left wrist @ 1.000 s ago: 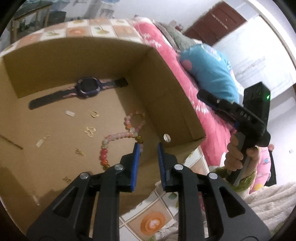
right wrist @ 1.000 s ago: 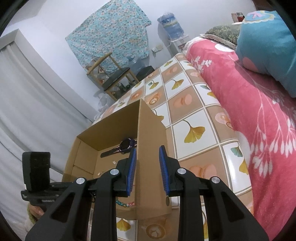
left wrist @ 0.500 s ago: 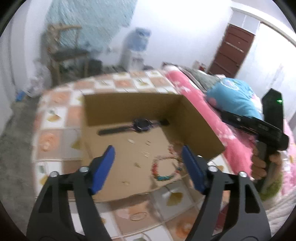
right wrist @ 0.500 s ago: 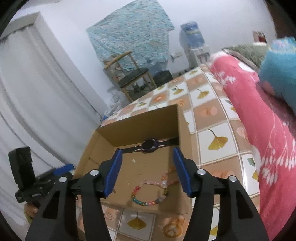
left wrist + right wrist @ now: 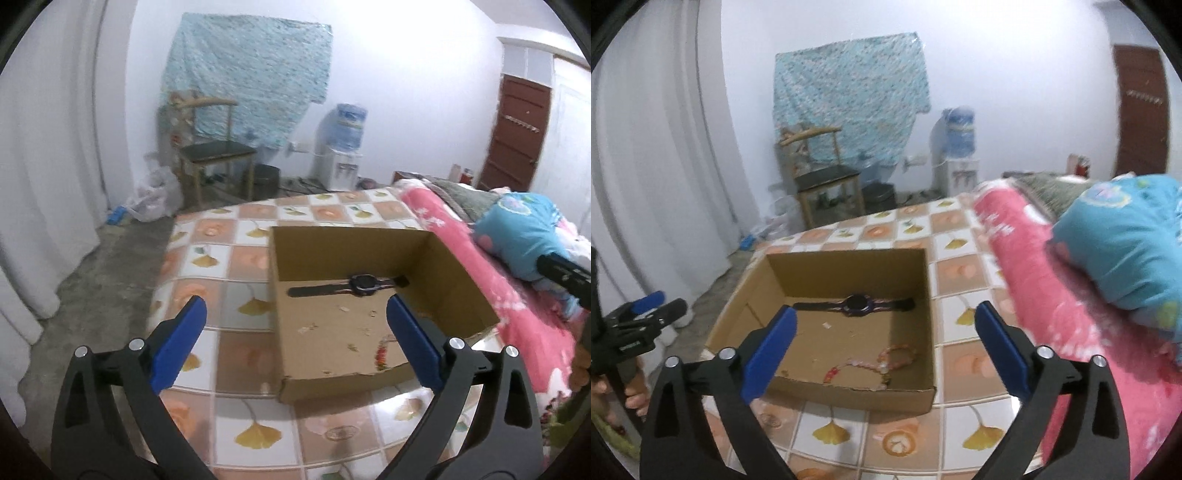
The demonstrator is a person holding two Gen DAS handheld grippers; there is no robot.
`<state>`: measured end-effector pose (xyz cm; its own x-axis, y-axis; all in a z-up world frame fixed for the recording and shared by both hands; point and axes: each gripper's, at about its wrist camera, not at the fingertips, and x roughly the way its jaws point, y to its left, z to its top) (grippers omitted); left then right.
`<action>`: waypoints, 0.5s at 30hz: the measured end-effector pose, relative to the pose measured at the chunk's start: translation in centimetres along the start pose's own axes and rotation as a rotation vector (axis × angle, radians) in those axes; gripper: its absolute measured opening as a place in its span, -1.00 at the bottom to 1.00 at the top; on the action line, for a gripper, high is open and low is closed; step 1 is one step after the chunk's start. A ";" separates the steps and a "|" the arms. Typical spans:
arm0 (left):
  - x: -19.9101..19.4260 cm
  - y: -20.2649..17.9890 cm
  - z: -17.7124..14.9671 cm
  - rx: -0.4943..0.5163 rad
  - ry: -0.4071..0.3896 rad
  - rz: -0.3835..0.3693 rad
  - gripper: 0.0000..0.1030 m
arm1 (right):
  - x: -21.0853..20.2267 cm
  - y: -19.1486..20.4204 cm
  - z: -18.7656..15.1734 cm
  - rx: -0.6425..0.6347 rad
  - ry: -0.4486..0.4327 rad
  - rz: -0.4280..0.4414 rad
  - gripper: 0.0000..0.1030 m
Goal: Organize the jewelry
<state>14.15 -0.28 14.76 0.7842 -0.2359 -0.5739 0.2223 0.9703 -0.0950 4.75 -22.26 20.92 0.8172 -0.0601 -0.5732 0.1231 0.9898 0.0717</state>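
An open cardboard box (image 5: pixel 347 251) lies on a tile-patterned cloth. Inside it a dark wristwatch (image 5: pixel 362 284) rests along the far wall. A pink and red bead bracelet (image 5: pixel 380 354) lies near the front edge, and small gold pieces (image 5: pixel 373 314) are scattered on the floor. My left gripper (image 5: pixel 294 306) hangs before the box, its jaws opening wide with nothing between them. In the right wrist view the same box (image 5: pixel 849 273), watch (image 5: pixel 857 304) and bracelet (image 5: pixel 886 360) show. My right gripper (image 5: pixel 885 312) hovers above the near edge, jaws opening, also empty.
A pink blanket (image 5: pixel 1034 295) and blue pillow (image 5: pixel 1126 251) lie right of the box. A wooden chair (image 5: pixel 214 155), a water dispenser (image 5: pixel 343 147) and white curtains (image 5: pixel 44 184) stand beyond the patterned cloth (image 5: pixel 236 266). A hand holds the left gripper (image 5: pixel 639 321) at the left edge.
Both grippers were nearly shut at the box's walls. They have spread wide, drawn back and risen, so the whole box now sits farther off in both views.
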 end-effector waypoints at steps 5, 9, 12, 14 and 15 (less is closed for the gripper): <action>-0.4 0.3 -0.5 -0.011 0.003 0.068 0.84 | -0.9 1.5 0.2 -0.016 -0.032 -0.074 0.86; -0.8 0.4 -0.7 -0.037 -0.015 0.161 0.84 | -1.3 2.2 0.4 0.003 -0.052 -0.104 0.87; -1.3 0.1 -0.7 -0.035 -0.032 0.211 0.84 | -1.2 2.8 0.5 0.001 -0.058 -0.124 0.86; -1.3 -0.2 -0.6 -0.022 -0.022 0.232 0.84 | -1.0 3.5 0.5 -0.020 -0.056 -0.129 0.86; -1.2 -0.5 -0.6 -0.015 -0.015 0.236 0.84 | -0.7 3.9 0.4 -0.030 -0.040 -0.137 0.86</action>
<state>12.77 -0.47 15.02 0.8220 -0.0034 -0.5695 0.0237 0.9993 0.0284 4.88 -18.40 21.89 0.8159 -0.1992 -0.5427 0.2185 0.9754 -0.0295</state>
